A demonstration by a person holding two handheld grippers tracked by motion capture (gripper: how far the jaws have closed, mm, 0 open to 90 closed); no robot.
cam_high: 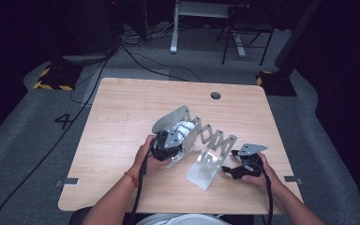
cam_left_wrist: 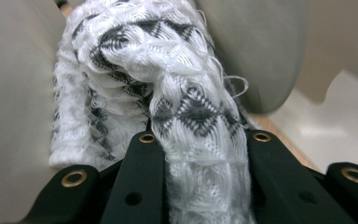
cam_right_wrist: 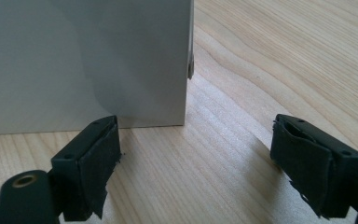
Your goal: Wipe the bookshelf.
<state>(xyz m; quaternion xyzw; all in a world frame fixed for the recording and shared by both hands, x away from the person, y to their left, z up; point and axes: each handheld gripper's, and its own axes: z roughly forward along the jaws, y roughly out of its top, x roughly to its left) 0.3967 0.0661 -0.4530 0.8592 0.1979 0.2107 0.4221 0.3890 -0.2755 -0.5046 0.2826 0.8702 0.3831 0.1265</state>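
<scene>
Sock (cam_left_wrist: 186, 107) is sitting squeezed in our left hand-held gripper (cam_high: 165, 144), between the metal rack's (cam_high: 206, 140) plates, so we are tucking it in. Our right hand-held gripper (cam_right_wrist: 196, 158) is waiting wide open and empty on the bench (cam_high: 122, 117) beside the rack's end plate.

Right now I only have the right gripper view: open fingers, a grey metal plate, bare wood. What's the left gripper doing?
Observer: The left gripper is shut on a white-and-grey knitted cloth.
Operator: Where is that cloth sitting?
Observer: Between the two end plates of an expandable metal rack; the high view shows it at the far plate.
Operator: And the plate in front of me?
Observer: It is the rack's near plate, just left of the right gripper in the high view.
</scene>
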